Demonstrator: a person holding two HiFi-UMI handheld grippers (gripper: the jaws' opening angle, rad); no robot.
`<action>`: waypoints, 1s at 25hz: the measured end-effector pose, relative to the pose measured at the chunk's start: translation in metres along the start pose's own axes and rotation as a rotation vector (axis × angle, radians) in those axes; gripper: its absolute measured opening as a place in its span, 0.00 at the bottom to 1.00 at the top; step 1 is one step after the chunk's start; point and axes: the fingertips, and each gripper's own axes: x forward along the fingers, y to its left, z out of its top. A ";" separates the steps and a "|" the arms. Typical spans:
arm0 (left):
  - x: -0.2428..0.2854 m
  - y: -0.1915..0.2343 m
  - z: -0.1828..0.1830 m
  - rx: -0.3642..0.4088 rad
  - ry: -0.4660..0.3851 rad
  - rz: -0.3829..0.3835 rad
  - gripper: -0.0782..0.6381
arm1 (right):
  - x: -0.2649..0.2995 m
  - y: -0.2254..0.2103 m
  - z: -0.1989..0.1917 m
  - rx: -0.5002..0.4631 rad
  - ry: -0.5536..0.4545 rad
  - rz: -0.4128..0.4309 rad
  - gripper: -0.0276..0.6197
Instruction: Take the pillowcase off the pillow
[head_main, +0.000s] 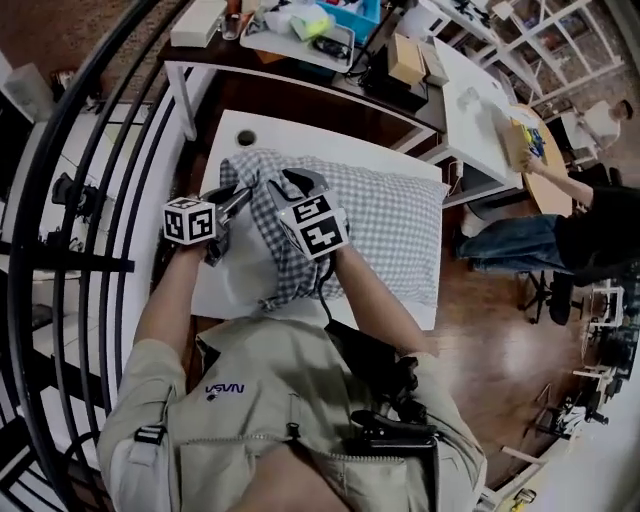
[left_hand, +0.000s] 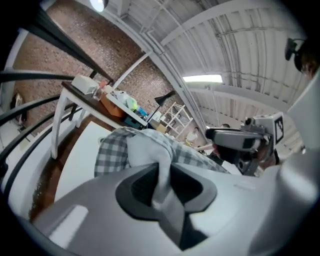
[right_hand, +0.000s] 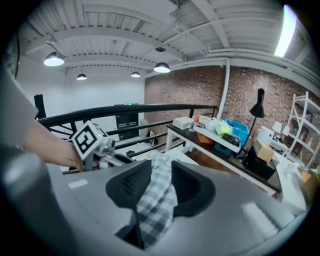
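Note:
A blue-and-white checked pillowcase (head_main: 390, 220) covers a pillow lying on a white table (head_main: 300, 135). At the near left end the case is bunched back and the white pillow (head_main: 245, 270) shows. My left gripper (head_main: 238, 198) is at that end. In the left gripper view its jaws (left_hand: 162, 182) pinch a fold of the white pillow fabric (left_hand: 147, 150), with the checked cloth (left_hand: 110, 155) just behind. My right gripper (head_main: 292, 186) sits close beside it. In the right gripper view, checked pillowcase cloth (right_hand: 159, 180) fills the gap of the right gripper (right_hand: 157, 192).
A black curved railing (head_main: 70, 200) runs along the left. Behind the table stands a dark desk (head_main: 300, 60) loaded with boxes and containers. A seated person (head_main: 540, 240) works at a white table (head_main: 480, 110) on the right. Wooden floor (head_main: 480, 330) lies to the right.

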 end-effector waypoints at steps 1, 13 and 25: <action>-0.004 -0.007 -0.001 0.048 -0.003 0.008 0.19 | 0.009 -0.002 0.000 0.000 0.017 0.001 0.25; -0.037 -0.096 -0.014 0.415 -0.002 0.016 0.15 | 0.037 -0.018 -0.014 -0.112 0.179 0.014 0.06; -0.091 -0.098 0.026 0.181 -0.268 -0.003 0.14 | -0.031 -0.187 -0.071 0.048 0.231 -0.477 0.05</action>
